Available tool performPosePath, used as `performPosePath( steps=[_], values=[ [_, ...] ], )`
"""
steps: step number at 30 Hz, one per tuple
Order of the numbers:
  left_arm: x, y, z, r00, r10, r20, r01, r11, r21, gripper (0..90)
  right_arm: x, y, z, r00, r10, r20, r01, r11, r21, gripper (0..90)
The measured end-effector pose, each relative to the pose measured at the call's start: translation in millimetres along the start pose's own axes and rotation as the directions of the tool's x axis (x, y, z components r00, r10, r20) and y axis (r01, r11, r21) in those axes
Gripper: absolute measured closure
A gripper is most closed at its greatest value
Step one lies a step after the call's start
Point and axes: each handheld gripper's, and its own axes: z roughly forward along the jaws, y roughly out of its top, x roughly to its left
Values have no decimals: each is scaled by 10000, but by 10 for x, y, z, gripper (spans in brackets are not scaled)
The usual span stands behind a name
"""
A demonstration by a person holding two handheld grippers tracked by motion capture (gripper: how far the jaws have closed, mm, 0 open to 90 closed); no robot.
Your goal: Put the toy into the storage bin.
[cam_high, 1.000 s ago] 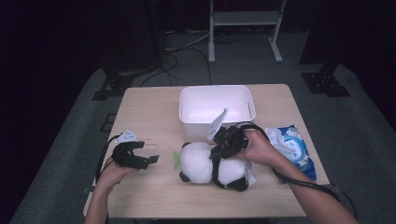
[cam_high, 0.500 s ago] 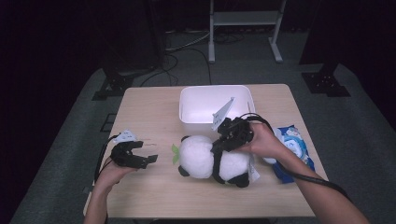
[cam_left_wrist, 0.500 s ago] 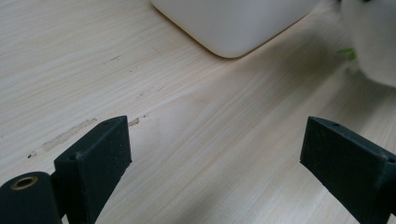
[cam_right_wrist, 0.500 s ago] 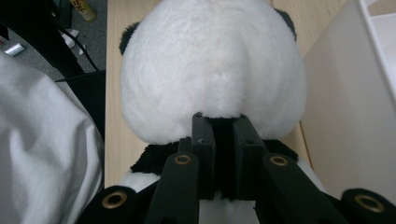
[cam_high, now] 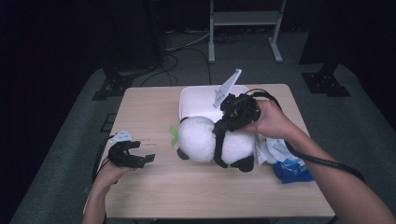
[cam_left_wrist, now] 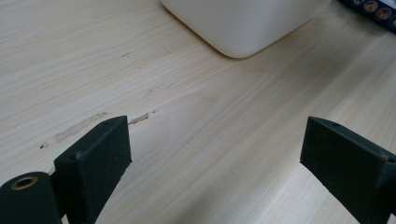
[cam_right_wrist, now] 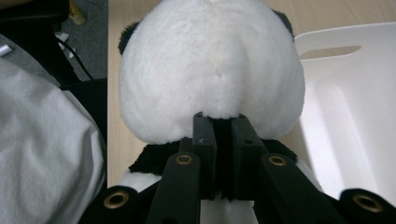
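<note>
The plush panda point(cam_high: 212, 142) hides part of the white bin point(cam_high: 196, 95) and the blue pack point(cam_high: 292, 165).

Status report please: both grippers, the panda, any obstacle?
Right gripper shut on plush panda, lifted beside white bin. Left gripper open, idle. Nothing blocking.

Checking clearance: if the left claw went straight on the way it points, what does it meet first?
Likely the white tub. The open left claw points along bare table toward its near corner; the depth between them is unclear.

Both grippers are black: left gripper point(cam_high: 148, 157) and right gripper point(cam_high: 218, 131) each carry a pale three-cornered plate, brass-ringed screw holes and a black cable.
</note>
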Motion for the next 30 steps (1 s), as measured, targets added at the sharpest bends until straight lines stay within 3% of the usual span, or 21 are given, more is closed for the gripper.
performPosePath(
  steps=[7,14,30],
  values=[
    [48,-13,-22,9999,-107,-70,107,9999,-59,74,-180,178,-242,9997,-82,220,81,10000,48,827],
    [122,-40,-21,9993,-336,-142,335,9994,-59,74,-456,336,-403,9995,-64,311,56,9997,241,831],
    [180,-50,-53,9983,-497,-309,495,9988,-60,74,-1323,391,-396,9936,470,1027,-532,9968,593,833]
  ],
)
